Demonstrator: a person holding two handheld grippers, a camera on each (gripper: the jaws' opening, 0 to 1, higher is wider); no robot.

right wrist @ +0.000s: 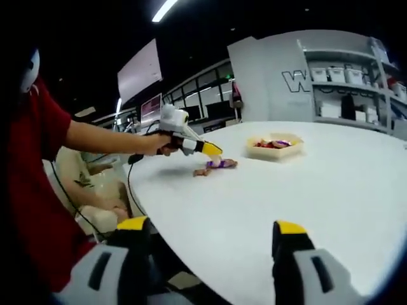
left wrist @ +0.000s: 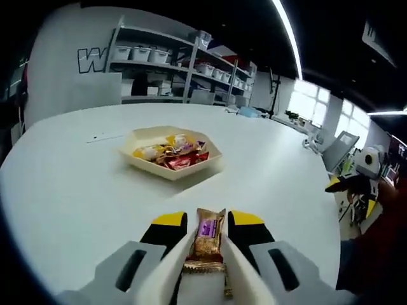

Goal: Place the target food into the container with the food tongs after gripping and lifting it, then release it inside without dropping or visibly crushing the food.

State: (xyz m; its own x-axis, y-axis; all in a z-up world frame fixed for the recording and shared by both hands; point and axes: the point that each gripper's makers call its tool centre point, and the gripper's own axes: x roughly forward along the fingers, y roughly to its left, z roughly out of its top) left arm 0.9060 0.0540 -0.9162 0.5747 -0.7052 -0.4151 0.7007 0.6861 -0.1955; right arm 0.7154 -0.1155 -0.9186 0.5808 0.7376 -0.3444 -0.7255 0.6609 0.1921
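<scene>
Snack bar (left wrist: 208,240), in a gold wrapper with a purple label, sits lengthwise between the two pale arms of the food tongs (left wrist: 238,274) in the left gripper view. The tongs themselves lie between the yellow-tipped jaws of the left gripper (left wrist: 207,223), which are clenched on the tong arms; that squeeze presses the arms onto the wrapper. The bar's far end projects just past the jaw tips, and its near end lies toward the camera, low in the view. The arrangement looks deliberate: gripping through the tongs spreads the pressure along the sides of the bar, which should limit crushing. Beyond, the container (left wrist: 144,162), a shallow cream tray on the white table (left wrist: 76,190), already holds several wrapped snacks and lies well apart from the bar, straight ahead along the jaws. I judge the carry to the tray as not yet completed.

In the right gripper view, the right gripper (right wrist: 213,236) has its jaws released, spread wide with nothing between them, hovering at the near table edge. This idle posture suggests it has no part in the grasp. Across the table, a person's hand (right wrist: 159,145) holds the left gripper angled down, the bar at its tip just above or touching the tabletop; I cannot tell which. The tray stands farther right, apart from it.
</scene>
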